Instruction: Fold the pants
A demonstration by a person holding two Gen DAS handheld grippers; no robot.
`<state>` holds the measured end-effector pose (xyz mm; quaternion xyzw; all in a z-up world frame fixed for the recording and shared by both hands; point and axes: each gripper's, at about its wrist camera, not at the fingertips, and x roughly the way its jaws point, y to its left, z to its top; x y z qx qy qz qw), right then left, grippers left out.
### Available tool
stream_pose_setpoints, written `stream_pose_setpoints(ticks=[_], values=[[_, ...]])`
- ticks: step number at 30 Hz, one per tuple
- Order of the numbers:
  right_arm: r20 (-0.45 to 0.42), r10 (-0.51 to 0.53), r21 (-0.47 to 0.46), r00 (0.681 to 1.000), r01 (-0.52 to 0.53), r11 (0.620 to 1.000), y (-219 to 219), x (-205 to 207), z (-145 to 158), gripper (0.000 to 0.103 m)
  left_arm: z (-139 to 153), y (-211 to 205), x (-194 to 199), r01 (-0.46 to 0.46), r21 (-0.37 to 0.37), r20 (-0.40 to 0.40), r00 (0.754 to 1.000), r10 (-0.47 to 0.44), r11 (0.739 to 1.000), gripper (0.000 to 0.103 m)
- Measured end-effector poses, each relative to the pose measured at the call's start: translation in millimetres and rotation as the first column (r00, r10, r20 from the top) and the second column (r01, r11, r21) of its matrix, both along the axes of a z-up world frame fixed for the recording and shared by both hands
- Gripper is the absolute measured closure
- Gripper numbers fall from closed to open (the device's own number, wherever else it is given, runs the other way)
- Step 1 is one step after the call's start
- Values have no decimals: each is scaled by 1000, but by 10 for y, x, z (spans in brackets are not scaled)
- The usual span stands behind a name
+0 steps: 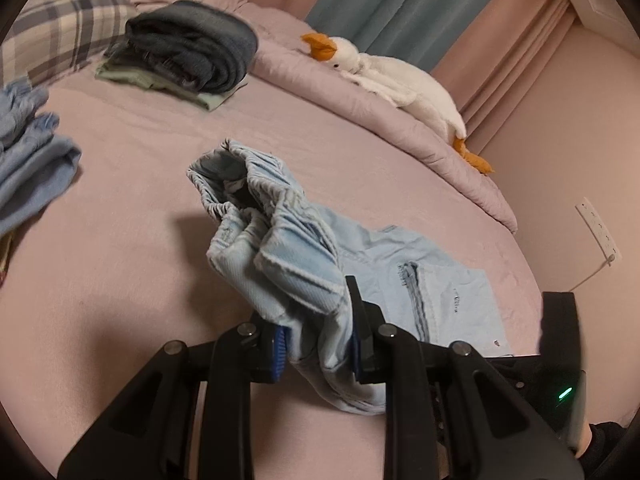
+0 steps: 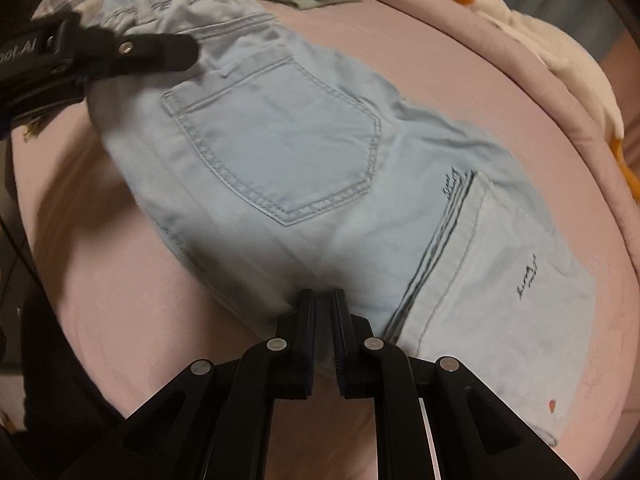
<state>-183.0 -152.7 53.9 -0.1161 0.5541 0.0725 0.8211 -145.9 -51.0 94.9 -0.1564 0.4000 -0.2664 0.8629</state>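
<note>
A pink-sheeted bed (image 1: 140, 200) filled the frame. A plaid pillow (image 1: 52, 28) lay upper left, teal and pink curtains (image 1: 400, 4) hung upper right, a wall socket (image 1: 598, 230) at right.

Two close wrist views, shared jeans (image 1: 320, 248)

On the black body of the left gripper (image 2: 132, 54), at the left edge of the right wrist view, white lettering is cut off by the frame; only "oot.AI" can be read. Small dark cursive script is stitched on the light blue pants (image 2: 280, 140) in two places, beside a seam and on the lower panel, but the words cannot be made out. No other text is legible.
</note>
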Motion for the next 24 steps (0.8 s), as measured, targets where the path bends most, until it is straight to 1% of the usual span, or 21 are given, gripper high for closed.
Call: stream_pose_setpoints(ticks=[2, 3, 5, 6, 8, 10, 11, 12, 15, 17, 18, 19, 20, 21, 22, 23, 24], values=[[25, -22, 107, 999, 19, 994, -119, -75, 142, 91, 81, -39, -24, 13, 6, 23, 1000, -13, 1000, 79], [69, -45, 151, 997, 34, 988, -187, -160, 248, 91, 119, -67, -36, 19, 12, 35, 999, -19, 1000, 79], [128, -89, 184, 988, 64, 981, -293, -234, 362, 91, 185, -135, -57, 31, 19, 53, 998, -32, 999, 79], [144, -117, 192, 983, 88, 977, -355, -246, 377, 91, 220, -175, -66, 39, 19, 62, 997, -40, 999, 79], [107, -150, 192, 983, 128, 973, -453, -213, 253, 90, 296, -261, -91, 58, 25, 82, 995, -59, 998, 79], [44, -146, 172, 988, 137, 975, -421, -208, -10, 90, 351, -327, -104, 72, 28, 94, 993, -75, 997, 79], [57, -134, 175, 989, 122, 977, -398, -236, -58, 90, 381, -369, -112, 80, 35, 100, 992, -83, 996, 79], [79, -115, 175, 990, 100, 979, -353, -271, -56, 90, 414, -421, -119, 89, 45, 109, 990, -93, 995, 79], [61, -103, 233, 993, 86, 969, -308, -330, -16, 89, 492, -551, -143, 124, 50, 124, 984, -129, 991, 79], [83, -130, 262, 988, 104, 959, -342, -365, 53, 88, 534, -646, -161, 148, 57, 135, 979, -155, 987, 79], [94, -164, 297, 982, 129, 946, -426, -404, 103, 87, 557, -722, -168, 165, 64, 141, 975, -173, 984, 79], [97, -195, 334, 976, 152, 930, -501, -433, 128, 81, 567, -762, -175, 174, 68, 144, 973, -183, 982, 79], [96, -224, 369, 970, 174, 913, -579, -461, 142, 71, 578, -821, -187, 187, 74, 149, 969, -197, 980, 79], [92, -262, 404, 961, 205, 892, -683, -475, 144, 64, 590, -889, -200, 201, 83, 153, 965, -211, 976, 79], [89, -308, 422, 947, 244, 873, -796, -505, 133, 54, 595, -937, -214, 212, 89, 157, 962, -224, 973, 79], [81, -355, 433, 932, 288, 854, -914, -541, 110, 52, 600, -993, -225, 224, 94, 160, 958, -237, 970, 79], [68, -384, 450, 921, 315, 835, -1000, -549, 87, 52, 601, -1053, -241, 237, 101, 162, 954, -251, 966, 79]])
